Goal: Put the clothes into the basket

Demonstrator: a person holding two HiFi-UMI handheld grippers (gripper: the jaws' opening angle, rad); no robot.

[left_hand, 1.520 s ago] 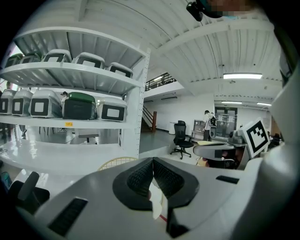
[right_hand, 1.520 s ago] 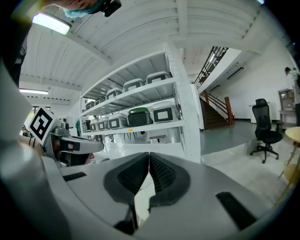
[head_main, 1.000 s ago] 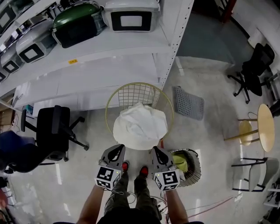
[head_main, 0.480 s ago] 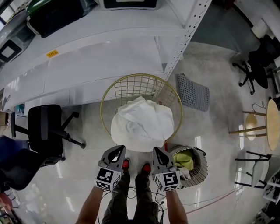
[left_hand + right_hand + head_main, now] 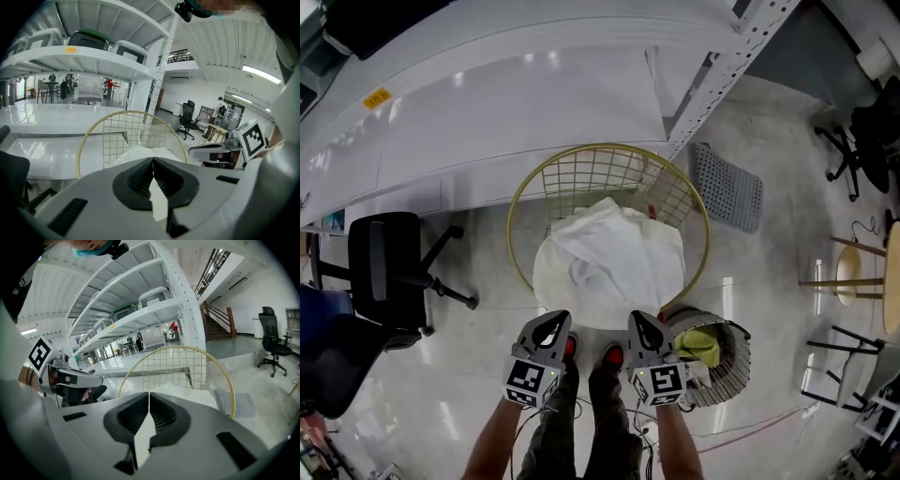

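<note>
A white garment hangs bunched over a round gold wire basket on the floor, and its far part lies inside the rim. My left gripper and right gripper sit side by side at the basket's near edge, each shut on the garment's near hem. In the left gripper view, white cloth shows between the closed pads of the left gripper, with the basket just ahead. The right gripper view shows the right gripper pinching the garment before the basket.
White shelving stands behind the basket. A black office chair is at the left. A grey perforated mat lies at the right. A smaller wire basket with yellow-green cloth sits by my right gripper. Round wooden tables stand far right.
Both grippers have come down together with the white garment. The garment now sits lower, against and inside the gold basket's rim.
</note>
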